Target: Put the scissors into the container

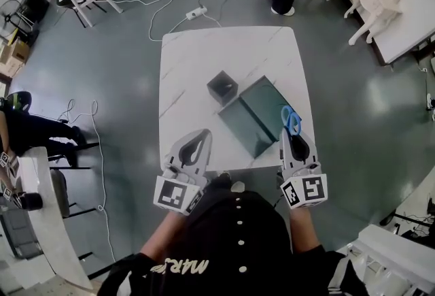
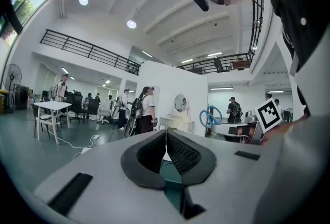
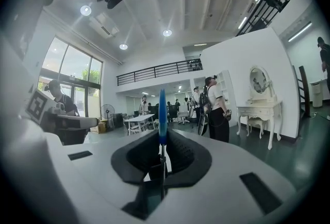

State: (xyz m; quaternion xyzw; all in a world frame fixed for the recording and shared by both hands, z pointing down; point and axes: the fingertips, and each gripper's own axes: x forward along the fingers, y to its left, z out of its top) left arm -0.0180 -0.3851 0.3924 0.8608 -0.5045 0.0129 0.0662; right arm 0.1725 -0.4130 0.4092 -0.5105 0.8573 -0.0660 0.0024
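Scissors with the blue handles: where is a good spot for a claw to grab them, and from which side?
By the thin metal blades, from the tip end, as the right claw holds the scissors now. Its pads press the two flat faces, which give steady contact. The rounded blue loops stick out ahead and would probably be harder to pinch.

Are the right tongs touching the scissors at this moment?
Touching. The right gripper view shows the right tongs pressed on the scissors, whose blue handle sticks out ahead.
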